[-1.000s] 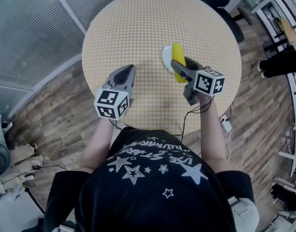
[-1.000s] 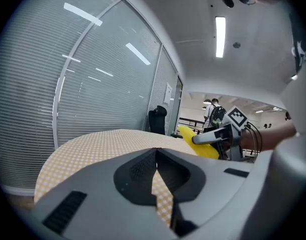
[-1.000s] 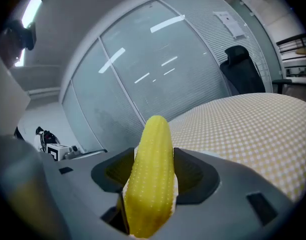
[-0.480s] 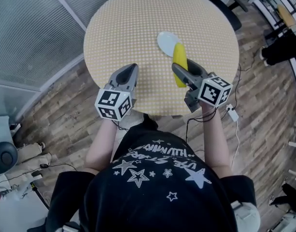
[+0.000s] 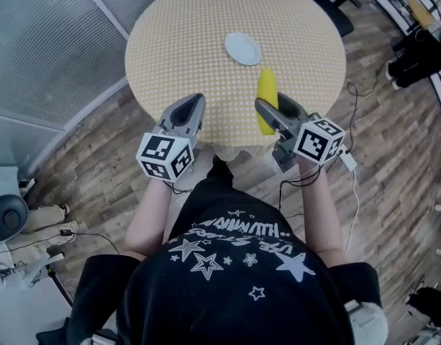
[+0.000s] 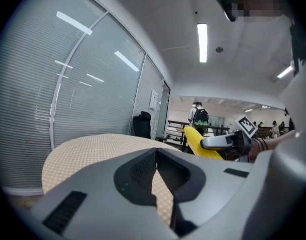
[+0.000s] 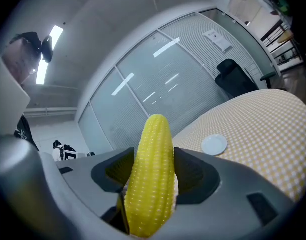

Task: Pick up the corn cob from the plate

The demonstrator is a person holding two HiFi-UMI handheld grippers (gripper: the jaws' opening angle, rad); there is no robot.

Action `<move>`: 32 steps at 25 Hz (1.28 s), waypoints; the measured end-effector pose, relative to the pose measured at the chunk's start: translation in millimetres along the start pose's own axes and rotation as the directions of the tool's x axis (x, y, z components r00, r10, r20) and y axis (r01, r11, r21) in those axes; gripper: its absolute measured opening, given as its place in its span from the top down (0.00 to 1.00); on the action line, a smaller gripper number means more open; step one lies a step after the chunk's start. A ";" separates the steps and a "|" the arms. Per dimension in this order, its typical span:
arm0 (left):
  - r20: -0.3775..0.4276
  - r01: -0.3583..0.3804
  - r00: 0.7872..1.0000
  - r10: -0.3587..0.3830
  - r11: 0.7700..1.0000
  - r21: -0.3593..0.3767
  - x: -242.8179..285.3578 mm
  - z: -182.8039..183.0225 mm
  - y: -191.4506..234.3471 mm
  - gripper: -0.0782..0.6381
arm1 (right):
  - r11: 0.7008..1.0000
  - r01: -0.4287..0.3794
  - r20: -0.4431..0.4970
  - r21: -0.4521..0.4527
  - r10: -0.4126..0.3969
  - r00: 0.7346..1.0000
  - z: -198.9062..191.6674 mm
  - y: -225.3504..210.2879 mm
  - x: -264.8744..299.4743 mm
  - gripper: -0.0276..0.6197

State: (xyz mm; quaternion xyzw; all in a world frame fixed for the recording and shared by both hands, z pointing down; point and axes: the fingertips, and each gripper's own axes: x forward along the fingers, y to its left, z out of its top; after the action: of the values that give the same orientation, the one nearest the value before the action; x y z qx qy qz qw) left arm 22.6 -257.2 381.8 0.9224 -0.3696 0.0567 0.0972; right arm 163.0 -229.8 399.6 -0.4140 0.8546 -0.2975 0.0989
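Observation:
The yellow corn cob (image 5: 265, 88) hangs above the near right part of the round table (image 5: 184, 42), with my right gripper (image 5: 272, 106) shut on its lower half. In the right gripper view the corn cob (image 7: 152, 184) stands between the two grey jaws and sticks out past them. The small white plate (image 5: 243, 48) lies bare farther back on the table, and the plate (image 7: 213, 145) also shows beyond the cob. My left gripper (image 5: 191, 108) hovers at the table's near edge, shut and holding nothing. Its jaws (image 6: 155, 159) meet, and the corn cob (image 6: 200, 143) shows off to the right.
A glass wall with blinds (image 5: 40, 42) runs along the left. A dark office chair (image 5: 335, 16) stands behind the table. A cable and a white adapter (image 5: 347, 160) lie on the wood floor at right. A person with a backpack (image 6: 199, 118) stands far off.
Both grippers have drawn back toward the near edge of the table. The corn cob has come off the plate with the right gripper, leaving the plate bare.

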 end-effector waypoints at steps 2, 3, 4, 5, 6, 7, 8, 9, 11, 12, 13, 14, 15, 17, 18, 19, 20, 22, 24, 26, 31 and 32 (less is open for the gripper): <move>0.002 -0.011 1.000 0.011 1.000 0.024 -14.4 6.1 -7.2 0.88 | 1.000 -0.011 0.005 0.019 0.011 1.000 -5.4 7.4 -9.0 0.56; 0.008 -0.019 1.000 0.019 0.999 0.037 -20.2 11.0 -8.8 0.88 | 0.999 -0.018 0.011 0.028 0.018 1.000 -6.3 10.8 -12.1 0.56; 0.015 -0.027 1.000 0.027 0.998 0.048 -23.8 16.5 -9.5 0.88 | 0.999 -0.023 0.017 0.030 0.023 1.000 -5.8 12.9 -13.9 0.56; 0.023 -0.033 0.999 0.032 0.998 0.055 -25.8 21.0 -10.6 0.88 | 0.999 -0.023 0.019 0.025 0.023 1.000 -5.6 14.0 -15.3 0.56; 0.027 -0.034 0.999 0.033 0.998 0.059 -28.1 23.2 -13.5 0.88 | 1.000 -0.018 0.015 0.013 0.018 1.000 -7.6 15.7 -18.3 0.56; 0.029 -0.032 0.999 0.030 0.998 0.061 -31.5 23.2 -19.1 0.88 | 1.000 -0.012 0.011 0.001 0.012 1.000 -12.1 19.0 -23.9 0.56; 0.029 -0.026 0.999 0.024 0.997 0.066 -35.4 22.0 -26.3 0.88 | 1.000 -0.010 0.010 -0.010 0.010 1.000 -17.3 23.8 -31.0 0.56; 0.030 -0.020 0.999 0.018 0.997 0.072 -38.5 20.8 -33.3 0.88 | 1.000 -0.011 0.013 -0.019 0.011 1.000 -21.5 28.9 -37.5 0.56; 0.039 -0.006 0.999 0.003 0.997 0.082 -41.1 20.5 -43.3 0.88 | 1.000 -0.012 0.023 -0.029 0.013 1.000 -25.8 35.9 -44.8 0.56; 0.045 0.002 0.999 -0.006 0.996 0.085 -41.5 20.6 -47.0 0.88 | 0.999 -0.010 0.027 -0.032 0.011 1.000 -27.1 37.7 -46.4 0.56; 0.050 0.011 0.999 -0.015 0.996 0.087 -41.9 20.3 -50.4 0.88 | 0.999 -0.008 0.032 -0.032 0.009 0.999 -28.3 39.2 -47.8 0.56; 0.053 0.019 0.998 -0.024 0.996 0.089 -42.7 19.1 -53.5 0.88 | 0.999 -0.006 0.036 -0.031 0.008 0.999 -29.7 40.8 -49.2 0.56; 0.054 0.027 0.998 -0.032 0.996 0.090 -44.2 17.1 -55.7 0.88 | 1.000 -0.006 0.040 -0.030 0.007 0.999 -30.9 42.9 -50.4 0.56; 0.056 0.038 0.998 -0.043 0.996 0.083 -50.3 13.8 -56.9 0.88 | 1.000 -0.004 0.050 -0.031 0.006 0.999 -32.1 49.3 -50.5 0.56; 0.057 0.043 0.997 -0.048 0.996 0.078 -55.4 12.3 -56.7 0.88 | 0.999 0.000 0.052 -0.032 0.002 0.999 -33.2 53.6 -49.6 0.56; 0.056 0.048 0.997 -0.052 0.996 0.073 -61.7 10.5 -56.5 0.88 | 0.999 0.004 0.054 -0.032 -0.003 0.999 -35.1 58.5 -48.8 0.56; 0.054 0.054 0.997 -0.057 0.996 0.068 -68.5 8.4 -56.7 0.88 | 0.999 0.009 0.054 -0.031 -0.007 0.999 -37.6 63.7 -48.1 0.56; 0.051 0.064 0.996 -0.067 0.996 0.058 -82.3 4.7 -56.8 0.88 | 0.999 0.017 0.052 -0.033 -0.015 0.999 -42.2 74.3 -46.5 0.56; 0.050 0.068 0.996 -0.070 0.996 0.049 -96.2 2.2 -55.7 0.88 | 0.999 0.024 0.051 -0.040 -0.021 0.998 -45.9 86.5 -44.9 0.56; 0.052 0.070 0.996 -0.072 0.997 0.039 -109.7 0.8 -54.4 0.88 | 0.999 0.028 0.055 -0.046 -0.026 0.998 -48.7 100.0 -44.4 0.56; 0.051 0.092 0.994 -0.094 0.995 0.036 -150.4 -6.2 -61.2 0.88 | 0.998 0.040 0.075 -0.050 -0.036 0.997 -63.3 137.7 -52.3 0.56; 0.051 0.097 0.994 -0.099 0.995 0.038 -159.6 -8.1 -64.6 0.88 | 0.998 0.042 0.079 -0.051 -0.038 0.996 -67.8 145.3 -56.3 0.56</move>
State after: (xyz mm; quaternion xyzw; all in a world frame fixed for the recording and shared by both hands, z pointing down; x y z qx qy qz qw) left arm -47.9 -102.6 352.6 0.9421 -0.3253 0.0339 0.0737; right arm 76.5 -88.0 363.9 -0.4447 0.8492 -0.2604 0.1152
